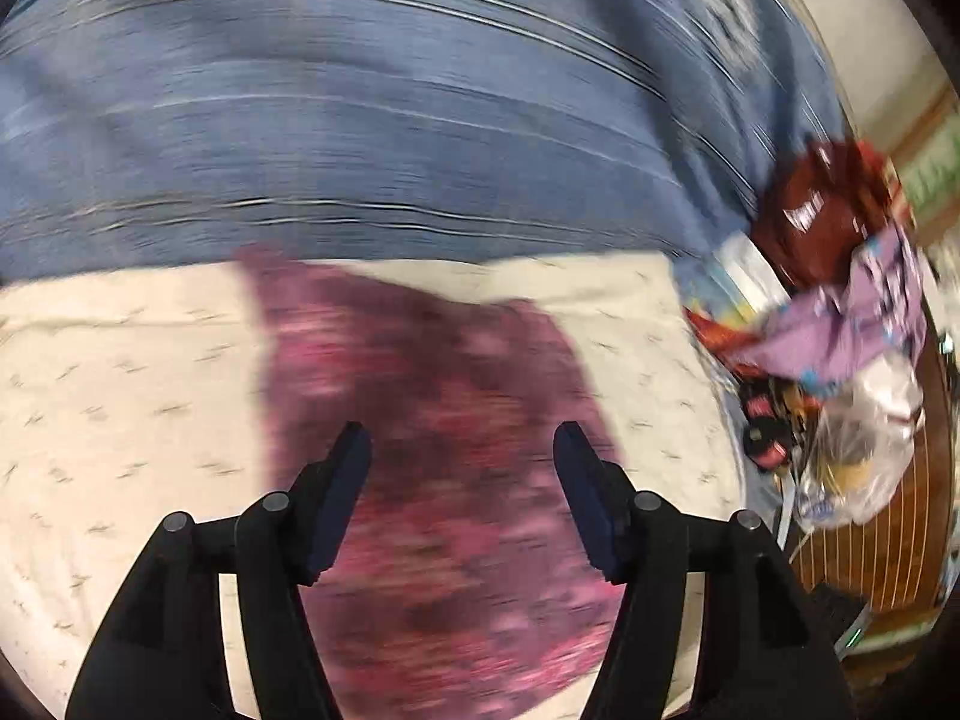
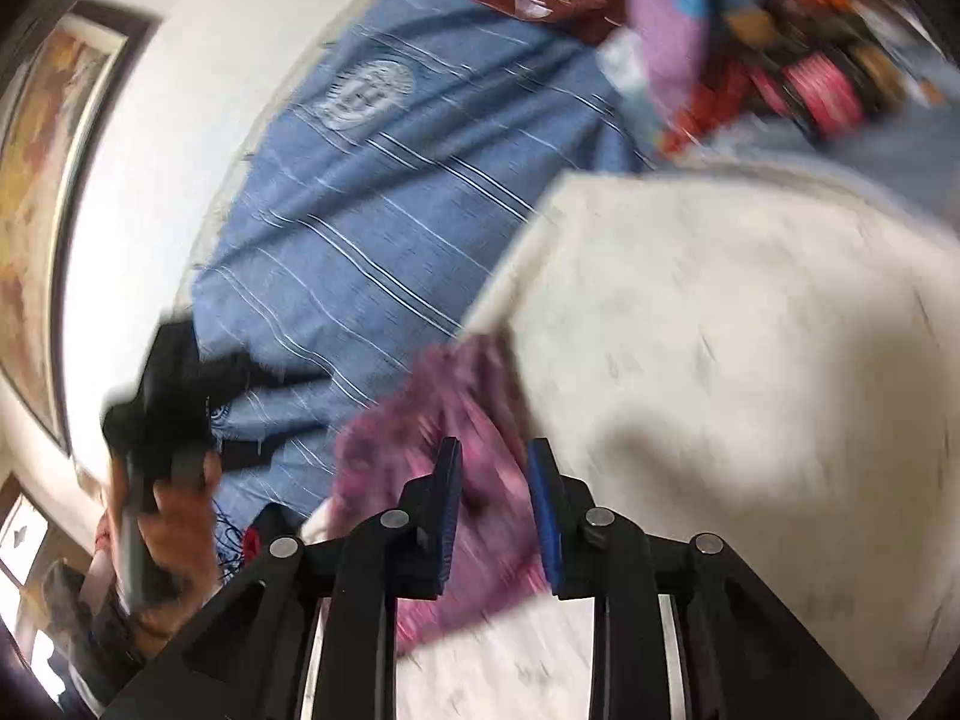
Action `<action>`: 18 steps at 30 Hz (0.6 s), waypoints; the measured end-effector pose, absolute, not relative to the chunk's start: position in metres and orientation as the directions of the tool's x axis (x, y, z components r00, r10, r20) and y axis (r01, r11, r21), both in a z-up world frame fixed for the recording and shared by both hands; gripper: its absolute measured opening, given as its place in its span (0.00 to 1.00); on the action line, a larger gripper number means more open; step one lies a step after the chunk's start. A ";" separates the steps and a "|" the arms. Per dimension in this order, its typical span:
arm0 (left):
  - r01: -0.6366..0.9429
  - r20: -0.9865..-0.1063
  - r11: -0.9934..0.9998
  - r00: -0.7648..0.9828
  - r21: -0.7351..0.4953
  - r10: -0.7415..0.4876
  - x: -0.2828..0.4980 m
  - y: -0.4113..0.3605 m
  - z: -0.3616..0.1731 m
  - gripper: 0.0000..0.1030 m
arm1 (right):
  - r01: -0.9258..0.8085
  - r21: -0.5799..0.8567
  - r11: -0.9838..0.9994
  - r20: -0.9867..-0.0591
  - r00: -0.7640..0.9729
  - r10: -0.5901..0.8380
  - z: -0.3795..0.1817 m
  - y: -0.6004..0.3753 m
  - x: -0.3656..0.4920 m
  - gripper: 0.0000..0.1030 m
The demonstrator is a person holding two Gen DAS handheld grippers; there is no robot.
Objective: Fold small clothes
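1. Your left gripper (image 1: 462, 450) has its jaws standing wide apart with nothing pinched between them; the blurred pink-and-maroon patterned small garment (image 1: 444, 420) lies directly below and ahead of the fingertips, spread on the cream sheet with small grey marks (image 1: 120, 390).
2. Your right gripper (image 2: 493, 468) is parted more narrowly; the same garment (image 2: 432, 420) shows behind and between the blue pads (image 2: 543, 516), but the blur hides whether any cloth touches them. It looks released.
3. Judge the garment as light, thin and limp: it will sag, drag and slip rather than hold a crease, so pinch through both layers at an edge or corner, not the middle.
4. Take the far corners, one per gripper, and lift only enough to carry the edge over.
5. Beyond the garment, past the cream sheet, lies the blue striped cloth with a pale round emblem (image 1: 420, 120).
6. Further off to the right of your left gripper sits a heap of mixed coloured clothes and a clear plastic bag (image 1: 840, 324); keep clear of it.
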State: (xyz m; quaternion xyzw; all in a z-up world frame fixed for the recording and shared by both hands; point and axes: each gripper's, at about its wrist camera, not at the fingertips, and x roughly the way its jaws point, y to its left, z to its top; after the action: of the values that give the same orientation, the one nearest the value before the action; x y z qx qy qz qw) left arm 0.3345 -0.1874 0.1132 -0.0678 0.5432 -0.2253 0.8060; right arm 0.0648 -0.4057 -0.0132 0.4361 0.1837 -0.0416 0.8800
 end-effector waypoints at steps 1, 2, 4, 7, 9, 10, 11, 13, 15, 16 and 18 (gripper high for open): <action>0.259 -0.845 0.893 0.308 -0.368 -0.437 0.337 -0.173 0.108 0.61 | 0.217 0.739 0.637 -0.375 0.919 0.123 -0.007 -0.410 0.083 0.43; 0.222 -0.846 0.894 0.298 -0.389 -0.443 0.339 -0.157 0.098 0.61 | 0.198 0.732 0.652 -0.386 0.909 0.156 -0.002 -0.413 0.100 0.44; 0.149 -0.844 0.885 0.265 -0.441 -0.466 0.343 -0.134 0.078 0.61 | 0.168 0.732 0.660 -0.410 0.883 0.230 0.003 -0.421 0.141 0.44; 0.054 -0.817 0.843 0.221 -0.536 -0.533 0.346 -0.113 0.049 0.61 | 0.219 0.710 0.669 -0.510 0.815 0.275 -0.004 -0.425 0.195 0.45; 0.021 -0.785 0.804 0.200 -0.595 -0.586 0.347 -0.108 0.038 0.61 | 0.259 0.682 0.683 -0.573 0.770 0.280 -0.013 -0.424 0.220 0.45; 0.017 -0.770 0.787 0.192 -0.617 -0.608 0.348 -0.109 0.034 0.61 | 0.265 0.677 0.687 -0.589 0.755 0.289 -0.016 -0.423 0.228 0.45; 0.020 -0.761 0.777 0.186 -0.629 -0.621 0.349 -0.113 0.032 0.61 | 0.266 0.669 0.694 -0.610 0.730 0.308 -0.021 -0.420 0.237 0.45; 0.030 -0.763 0.779 0.182 -0.627 -0.621 0.352 -0.121 0.030 0.61 | 0.233 0.663 0.711 -0.619 0.705 0.346 -0.025 -0.409 0.251 0.45; 0.044 -0.774 0.793 0.193 -0.608 -0.603 0.354 -0.131 0.032 0.59 | 0.175 0.608 0.774 -0.639 0.686 0.347 -0.022 -0.395 0.261 0.28; 0.059 -0.776 0.799 0.205 -0.599 -0.597 0.354 -0.134 0.035 0.48 | 0.153 0.547 0.823 -0.660 0.683 0.312 -0.016 -0.387 0.264 0.09; 0.095 -0.779 0.816 0.251 -0.571 -0.574 0.351 -0.135 0.046 0.37 | 0.100 0.496 0.863 -0.638 0.716 0.284 0.002 -0.380 0.257 0.08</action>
State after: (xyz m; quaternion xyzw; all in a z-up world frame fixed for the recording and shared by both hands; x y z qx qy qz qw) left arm 0.3513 -0.1352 0.0458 -0.2097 0.5712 -0.2196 0.7626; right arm 0.2566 -0.3802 0.0018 0.2569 0.3735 0.0517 0.8898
